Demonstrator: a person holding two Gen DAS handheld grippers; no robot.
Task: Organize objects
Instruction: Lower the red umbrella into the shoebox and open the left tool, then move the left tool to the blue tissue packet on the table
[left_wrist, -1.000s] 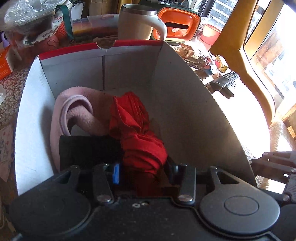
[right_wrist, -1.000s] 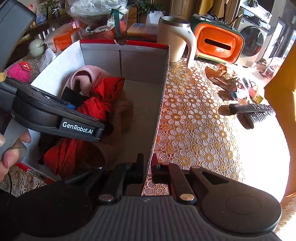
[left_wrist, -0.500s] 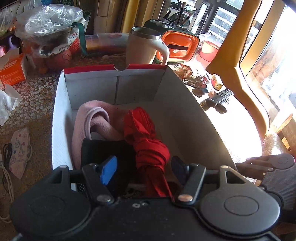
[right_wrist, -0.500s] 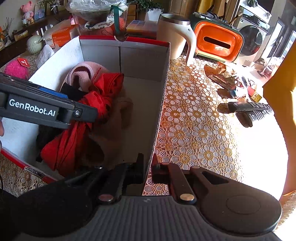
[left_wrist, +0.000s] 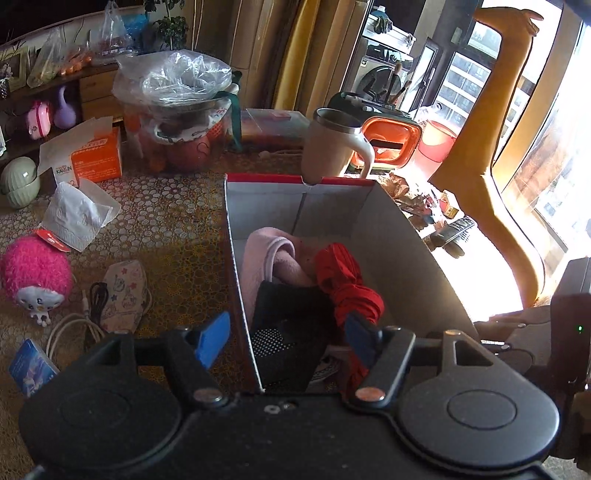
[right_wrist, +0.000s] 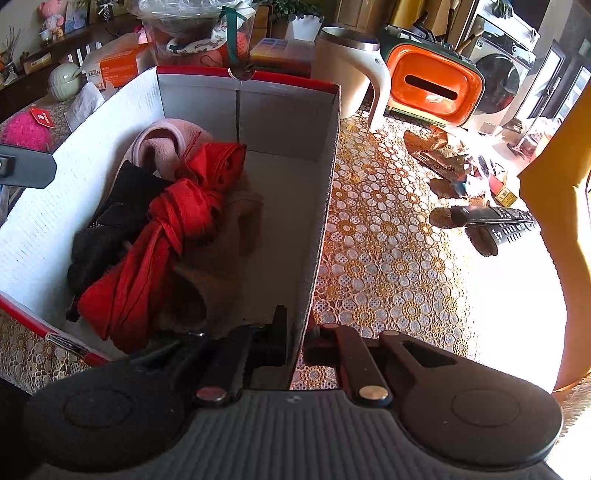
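A white cardboard box with a red rim stands on the lace tablecloth. Inside lie a knotted red cloth, a pink cloth, a black garment and a brown cloth. My left gripper is open and empty above the box's near end, straddling its left wall. My right gripper is shut on the box's right wall near its front corner.
Left of the box lie a pink plush toy, a patterned face mask, cables, tissues and an orange carton. Behind stand a beige mug, an orange container and a bagged basket. Remotes lie right.
My left gripper let go of the red cloth, opened wide and pulled up and back out of the box. The red cloth now lies in the box. My right gripper kept its hold.
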